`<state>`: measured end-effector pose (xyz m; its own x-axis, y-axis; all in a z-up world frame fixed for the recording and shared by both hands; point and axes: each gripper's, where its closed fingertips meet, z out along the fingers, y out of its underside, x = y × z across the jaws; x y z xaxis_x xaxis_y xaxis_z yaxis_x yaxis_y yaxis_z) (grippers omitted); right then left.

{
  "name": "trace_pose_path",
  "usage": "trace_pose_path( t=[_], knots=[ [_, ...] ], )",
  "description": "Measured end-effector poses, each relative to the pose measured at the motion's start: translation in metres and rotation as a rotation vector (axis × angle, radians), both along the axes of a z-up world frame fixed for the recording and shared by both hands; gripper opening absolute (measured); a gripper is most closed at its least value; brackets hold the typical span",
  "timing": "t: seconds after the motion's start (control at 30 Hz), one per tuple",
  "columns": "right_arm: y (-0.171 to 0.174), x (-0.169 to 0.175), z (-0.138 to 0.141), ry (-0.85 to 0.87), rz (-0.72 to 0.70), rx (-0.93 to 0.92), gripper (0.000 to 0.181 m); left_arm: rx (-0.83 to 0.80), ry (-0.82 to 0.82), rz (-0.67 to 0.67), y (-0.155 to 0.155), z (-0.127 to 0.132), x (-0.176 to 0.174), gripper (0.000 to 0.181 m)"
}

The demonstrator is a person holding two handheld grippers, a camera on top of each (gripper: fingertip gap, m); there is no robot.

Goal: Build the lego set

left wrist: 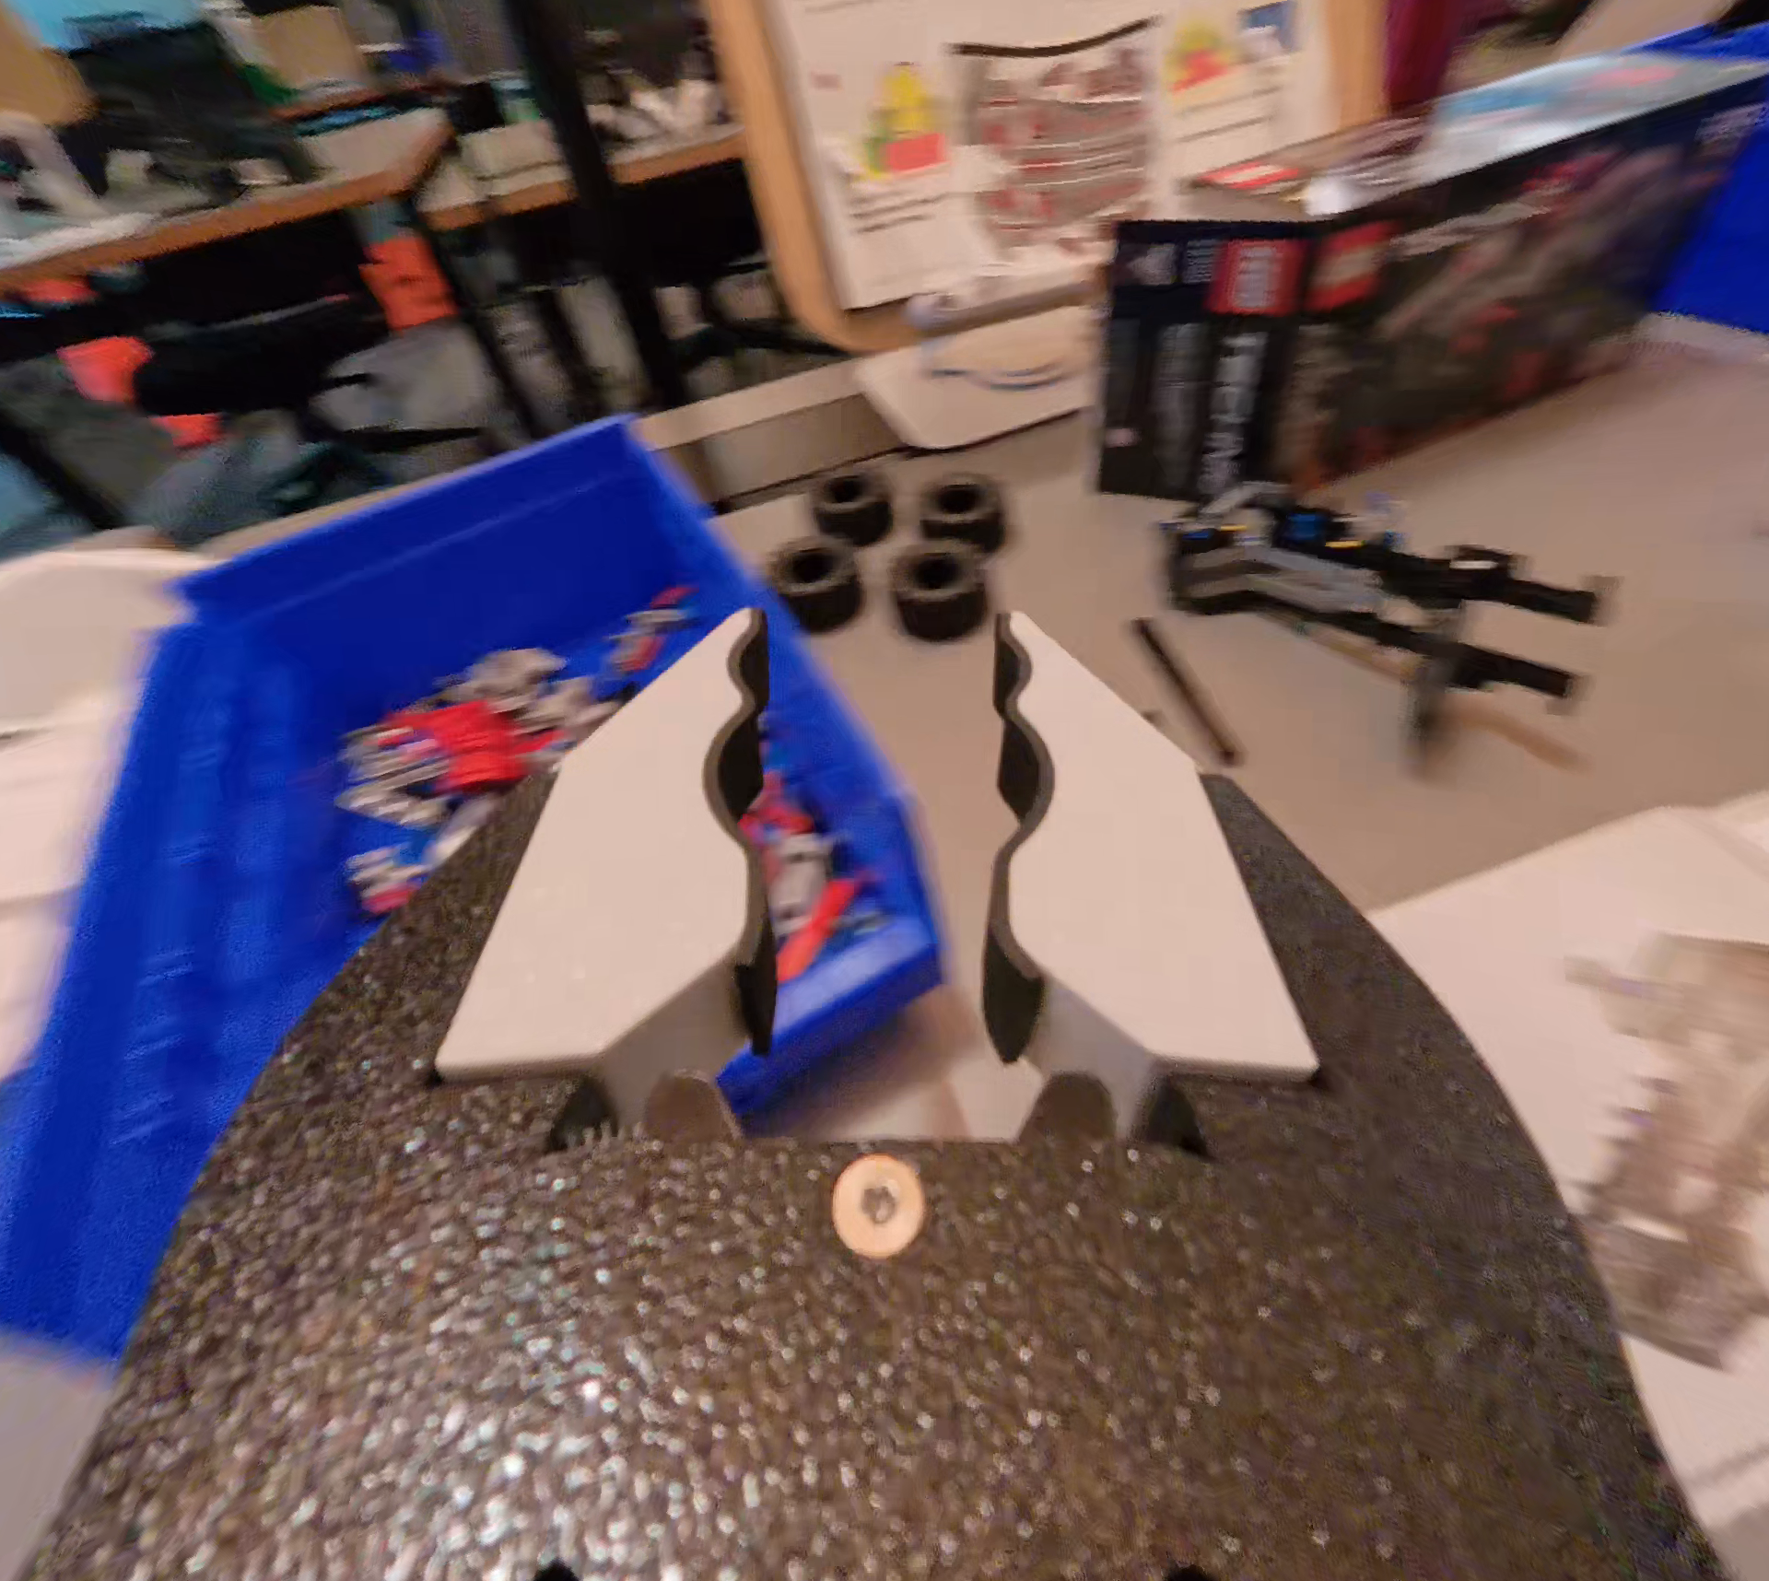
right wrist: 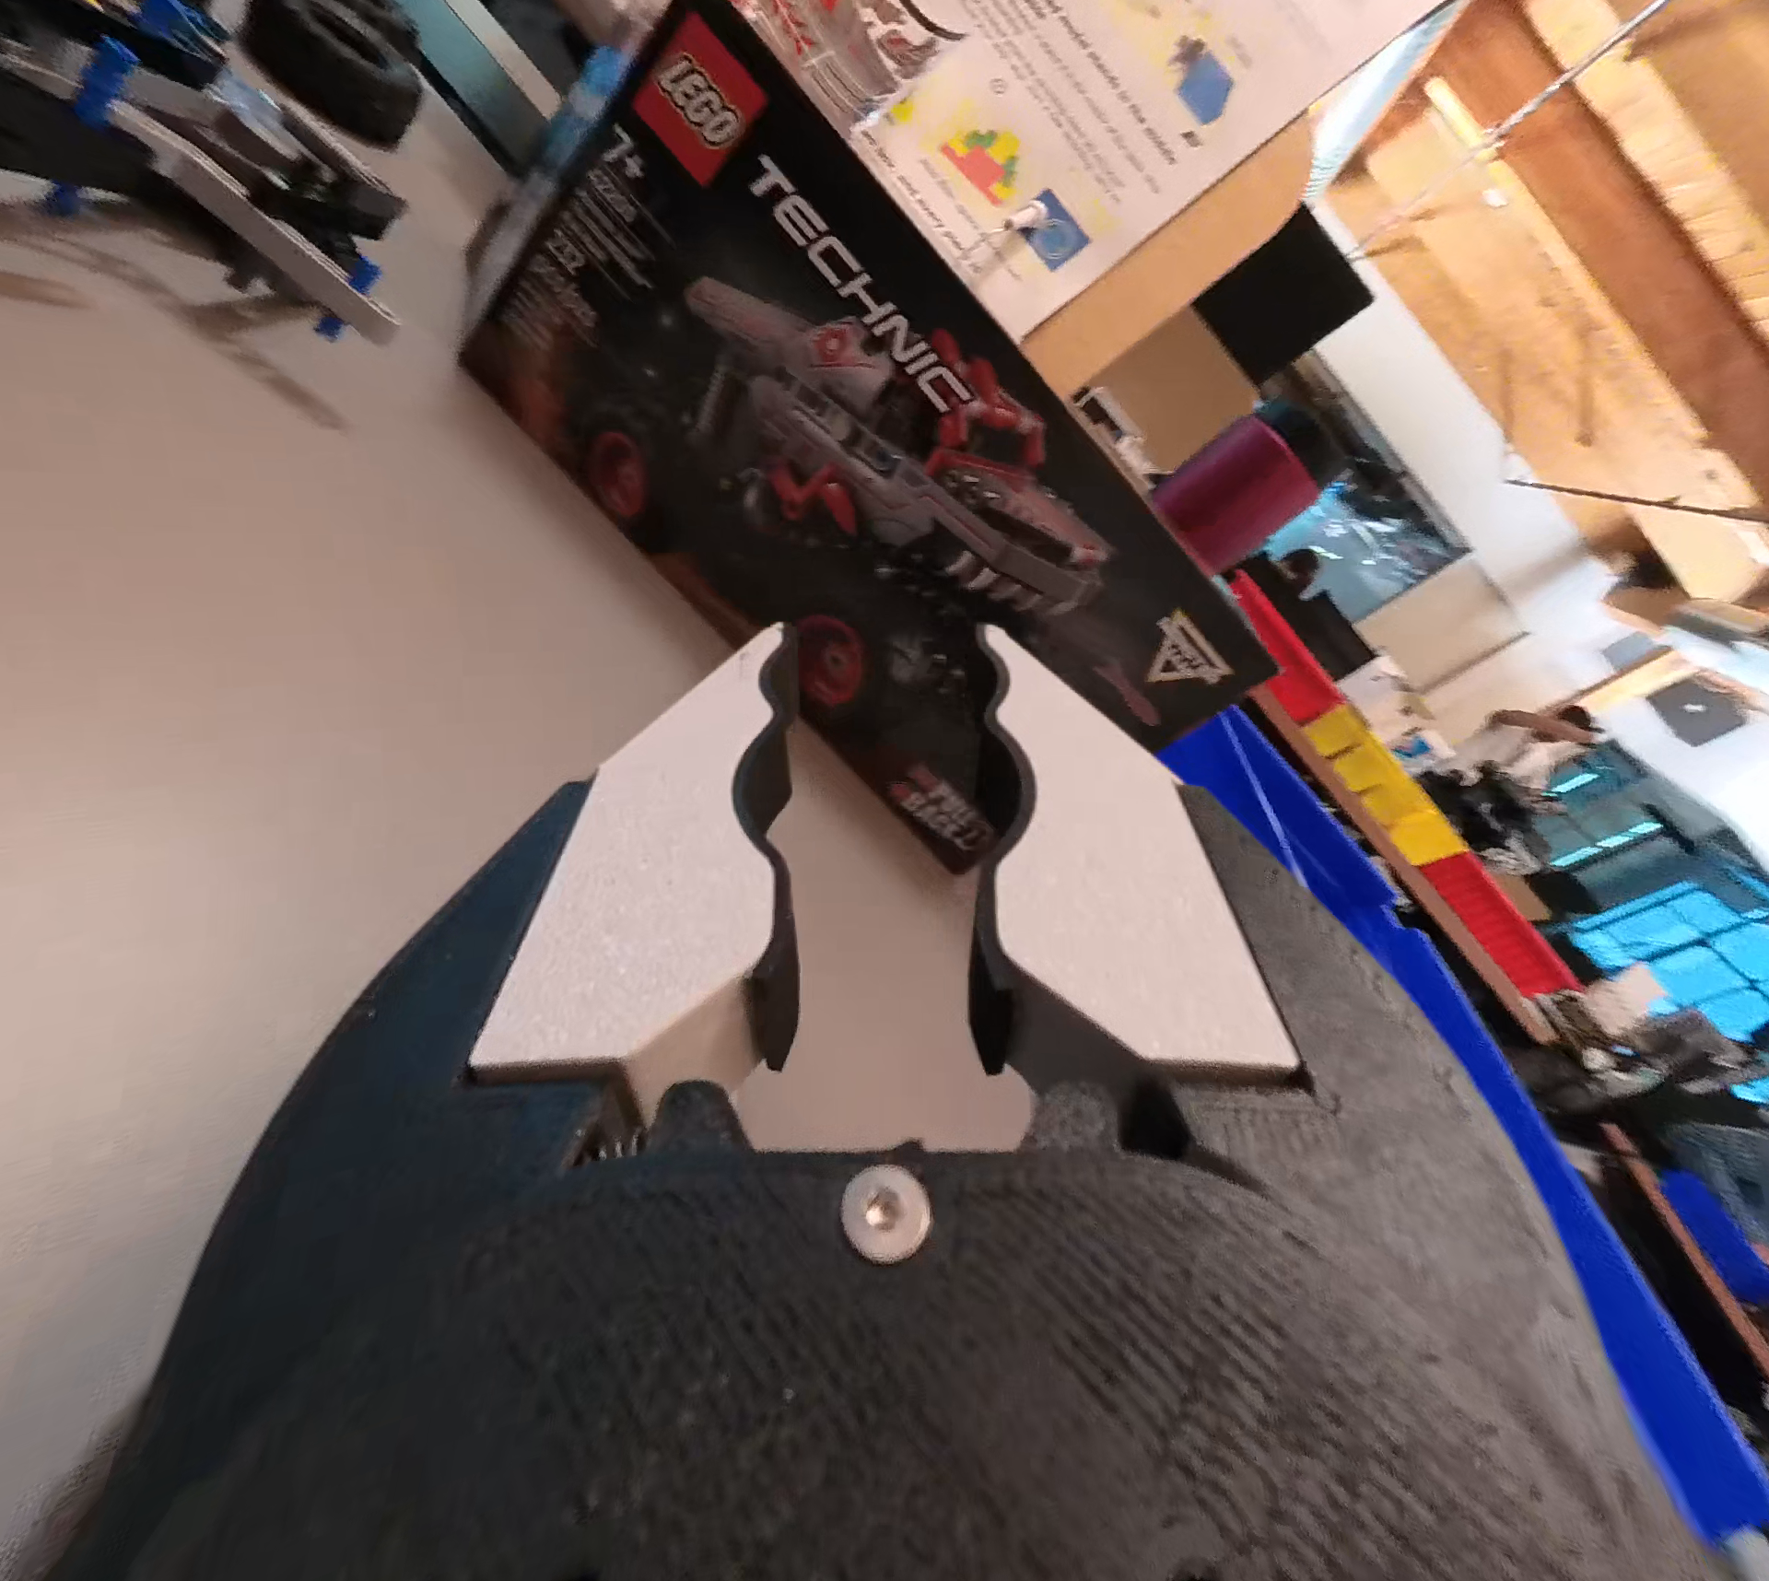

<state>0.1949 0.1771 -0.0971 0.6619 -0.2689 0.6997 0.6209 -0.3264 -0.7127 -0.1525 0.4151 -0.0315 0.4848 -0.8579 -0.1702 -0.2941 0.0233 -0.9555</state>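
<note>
My left gripper (left wrist: 881, 626) is open and empty, held above the near right corner of a blue bin (left wrist: 287, 769) of loose red, white and grey lego parts (left wrist: 459, 741). Several black tyres (left wrist: 890, 559) stand on the table just past its fingertips. A partly built black, grey and blue chassis (left wrist: 1369, 587) lies to the right, with a thin black axle (left wrist: 1187, 693) beside it. My right gripper (right wrist: 885, 635) is open and empty, tilted, pointing at the lego set box (right wrist: 862, 434). The chassis (right wrist: 191, 128) and tyres (right wrist: 325, 51) show at that view's top left.
The set box (left wrist: 1388, 319) stands at the back right of the pale table (left wrist: 1053, 817). An instruction board (left wrist: 1043, 32) on a wooden stand rises behind it. A booklet (left wrist: 1579, 1009) lies at the near right. A blue bin edge (right wrist: 1436, 1056) runs along the right wrist view's right side. Spacing between my two grippers at the tips: around 40 centimetres. The thin black axle (left wrist: 1187, 693) is about 20 centimetres from my left fingertips.
</note>
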Motion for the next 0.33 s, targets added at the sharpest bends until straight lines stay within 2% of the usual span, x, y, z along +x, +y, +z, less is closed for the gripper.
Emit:
trace_pose_path(
  t=[0.1,0.17,0.23,0.33],
  knots=[
    [-0.003,0.008,0.002,-0.078,-0.047,0.01,0.035,0.062,0.108,0.155,0.053,0.008,-0.045,0.038],
    [-0.003,0.01,0.003,-0.11,-0.053,0.036,0.035,0.067,0.157,0.186,0.08,0.011,-0.06,0.035],
    [-0.005,0.018,0.001,-0.122,-0.082,0.044,0.036,0.033,0.192,0.146,0.098,0.011,-0.061,0.035],
    [-0.009,0.03,-0.004,-0.143,-0.125,0.031,0.037,-0.035,0.3,-0.021,0.11,0.0,-0.047,0.036]
  ],
)
